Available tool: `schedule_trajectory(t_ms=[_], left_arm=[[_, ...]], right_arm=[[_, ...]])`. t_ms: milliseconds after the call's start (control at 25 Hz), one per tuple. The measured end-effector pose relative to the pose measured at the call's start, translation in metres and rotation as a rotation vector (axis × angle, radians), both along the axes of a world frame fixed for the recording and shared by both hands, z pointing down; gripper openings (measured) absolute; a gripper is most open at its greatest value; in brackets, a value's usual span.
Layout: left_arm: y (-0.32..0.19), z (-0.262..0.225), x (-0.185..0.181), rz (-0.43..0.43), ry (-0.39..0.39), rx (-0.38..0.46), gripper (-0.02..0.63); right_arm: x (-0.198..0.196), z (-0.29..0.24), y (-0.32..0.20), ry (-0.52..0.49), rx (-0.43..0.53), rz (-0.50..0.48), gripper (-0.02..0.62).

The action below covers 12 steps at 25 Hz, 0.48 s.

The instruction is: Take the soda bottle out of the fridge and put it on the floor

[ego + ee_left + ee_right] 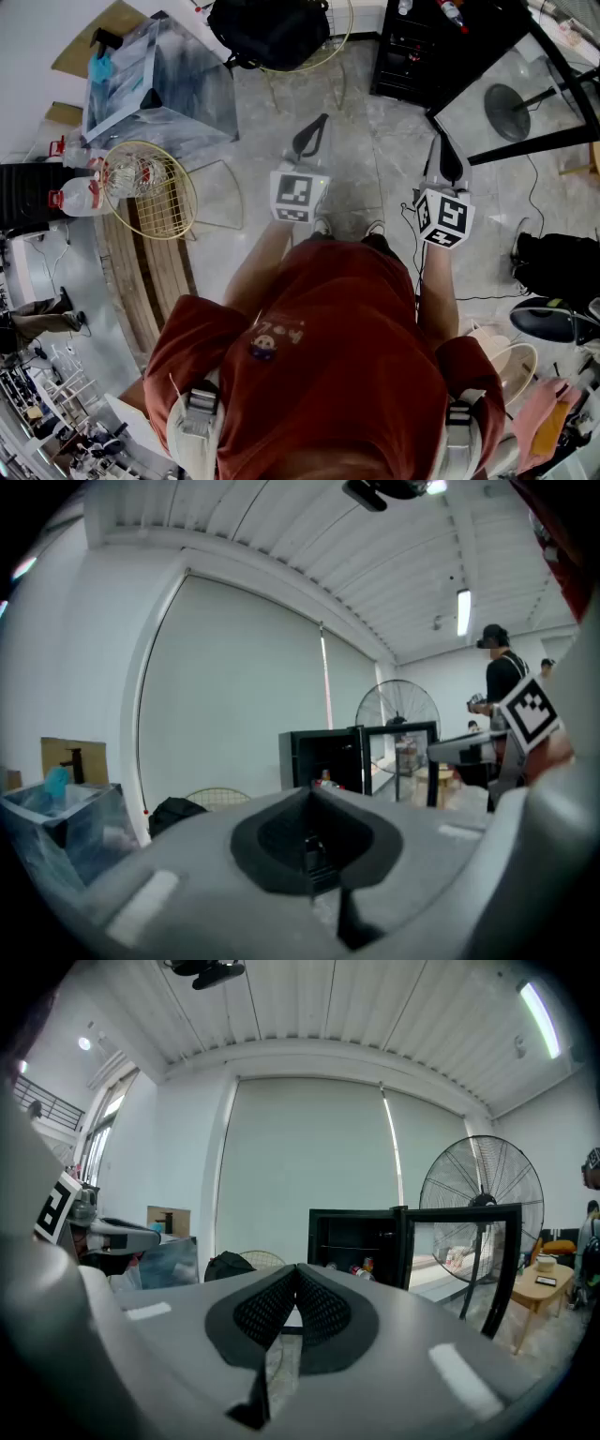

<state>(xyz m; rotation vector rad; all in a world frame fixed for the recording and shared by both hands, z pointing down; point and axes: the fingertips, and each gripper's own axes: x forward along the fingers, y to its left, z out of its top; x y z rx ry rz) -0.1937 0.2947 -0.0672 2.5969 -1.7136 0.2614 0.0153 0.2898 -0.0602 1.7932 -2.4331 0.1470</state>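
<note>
Standing on the pale marbled floor [375, 159], a person in a red shirt [328, 356] points both tools at a small black fridge [356, 1214] whose glass door [459, 1209] hangs open. The grey left gripper [312, 791] and grey right gripper [296, 1267] each have their black pads pressed together, pinching nothing. A small red-labelled soda bottle [362, 1269] lies on a shelf inside the fridge, well apart from both.

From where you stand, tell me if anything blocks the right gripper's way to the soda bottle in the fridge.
Nothing visible does. The door of the fridge stands swung open, the soda bottle lies exposed inside, and only bare floor lies between the right gripper and the fridge.
</note>
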Motion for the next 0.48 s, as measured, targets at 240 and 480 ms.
schedule_trajectory(t_ms=[240,480], left_arm=[[-0.001,-0.001,-0.006,0.013,-0.011,0.011,-0.002],[0.004,0.000,-0.027,0.009,0.002,0.009,-0.002]], right_arm=[[-0.013,0.004,-0.001,0.026,-0.002,-0.009,0.002],[-0.037,0.009,0.007,0.015,-0.011,-0.015,0.002]])
